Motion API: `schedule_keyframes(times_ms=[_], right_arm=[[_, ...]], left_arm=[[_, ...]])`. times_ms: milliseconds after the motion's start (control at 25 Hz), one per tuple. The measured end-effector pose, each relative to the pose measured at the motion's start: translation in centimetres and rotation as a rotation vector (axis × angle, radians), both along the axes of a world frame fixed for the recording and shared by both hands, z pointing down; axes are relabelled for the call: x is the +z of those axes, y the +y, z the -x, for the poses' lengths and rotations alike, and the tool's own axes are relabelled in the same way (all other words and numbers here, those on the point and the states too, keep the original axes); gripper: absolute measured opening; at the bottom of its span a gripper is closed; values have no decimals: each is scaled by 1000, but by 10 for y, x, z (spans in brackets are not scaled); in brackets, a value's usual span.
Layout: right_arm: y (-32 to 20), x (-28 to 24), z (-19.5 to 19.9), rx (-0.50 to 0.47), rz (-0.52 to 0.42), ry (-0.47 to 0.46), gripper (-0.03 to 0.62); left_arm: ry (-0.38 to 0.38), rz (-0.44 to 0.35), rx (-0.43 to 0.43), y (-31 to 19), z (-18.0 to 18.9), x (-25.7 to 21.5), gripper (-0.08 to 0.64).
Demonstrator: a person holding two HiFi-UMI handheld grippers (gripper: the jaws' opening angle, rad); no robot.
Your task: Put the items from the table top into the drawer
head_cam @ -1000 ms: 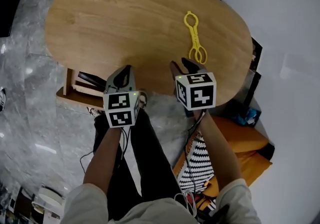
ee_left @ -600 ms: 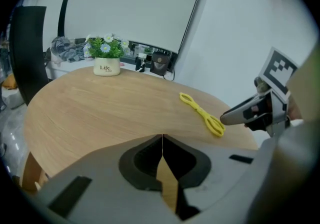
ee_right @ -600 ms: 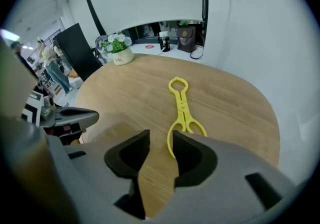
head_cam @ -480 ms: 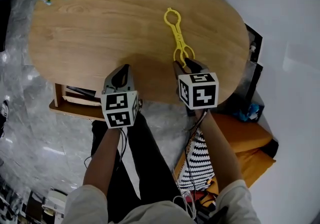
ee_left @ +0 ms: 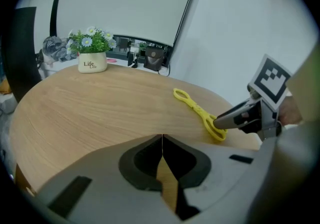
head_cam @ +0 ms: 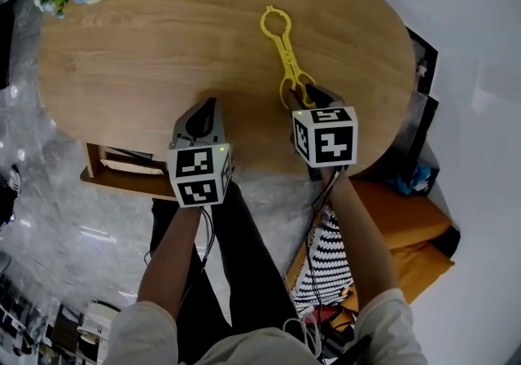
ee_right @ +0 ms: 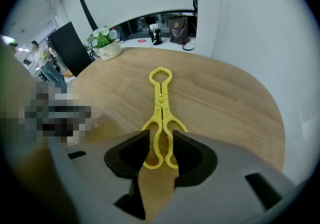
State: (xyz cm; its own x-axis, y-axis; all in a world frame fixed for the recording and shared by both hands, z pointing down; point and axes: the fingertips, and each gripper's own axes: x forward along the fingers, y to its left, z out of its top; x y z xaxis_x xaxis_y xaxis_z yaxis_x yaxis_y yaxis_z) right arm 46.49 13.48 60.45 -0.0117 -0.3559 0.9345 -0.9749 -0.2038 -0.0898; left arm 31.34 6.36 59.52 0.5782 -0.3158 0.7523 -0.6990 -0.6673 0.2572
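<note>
The right gripper (ee_right: pixel 162 137) points steeply down over the near end of the yellow tongs (ee_right: pixel 160 99). Its jaws stand apart, released, with the tongs' two toothed loops showing in the gap between them. The loops spread a little wider than that gap and run under the jaw edges, so nothing is clamped. The tongs lie flat and closed on the wooden table (head_cam: pixel 163 46), right of its middle. Their looped end is towards the near edge and their single ring points away to the far side. Just to the left, the left gripper (ee_left: pixel 162 139) hangs over the table's near edge with its jaws clenched together on nothing, the tips meeting in one thin line. It is well apart from the tongs. Each gripper carries a cube with square markers, the left cube (head_cam: pixel 199 174) and the right cube (head_cam: pixel 326 137), and a bare forearm runs back from each to the person holding them. Far off at the table's far left corner stands a small white flower pot (ee_left: pixel 92 61) with green leaves and pale blooms. Below the table's near left edge a low wooden shelf (head_cam: pixel 122 166) juts out over the grey marble floor (head_cam: pixel 49 192). An orange cushion (head_cam: pixel 403 225) lies to the near right.
</note>
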Motion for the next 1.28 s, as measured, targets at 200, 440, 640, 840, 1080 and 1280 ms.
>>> schedule_keyframes(times_ms=[200, 440, 640, 840, 1080, 1280], right_arm=[[-4, 5, 0, -20, 1, 7, 140], [-7, 13, 0, -55, 33, 21, 141], [-7, 14, -1, -87, 61, 32, 139], [-11, 15, 3, -74, 90, 9, 106], [-10, 11, 4, -38, 61, 6, 104], [-15, 7, 16, -59, 42, 15, 104]], left_arm=[[-11, 5, -1, 0, -2, 4, 9], [-27, 18, 6, 8, 2, 8, 9], [-25, 13, 12, 8, 2, 9, 9], [-24, 18, -9, 4, 11, 9, 9], [-22, 13, -10, 3, 19, 7, 9], [-30, 16, -22, 1, 31, 11, 9]])
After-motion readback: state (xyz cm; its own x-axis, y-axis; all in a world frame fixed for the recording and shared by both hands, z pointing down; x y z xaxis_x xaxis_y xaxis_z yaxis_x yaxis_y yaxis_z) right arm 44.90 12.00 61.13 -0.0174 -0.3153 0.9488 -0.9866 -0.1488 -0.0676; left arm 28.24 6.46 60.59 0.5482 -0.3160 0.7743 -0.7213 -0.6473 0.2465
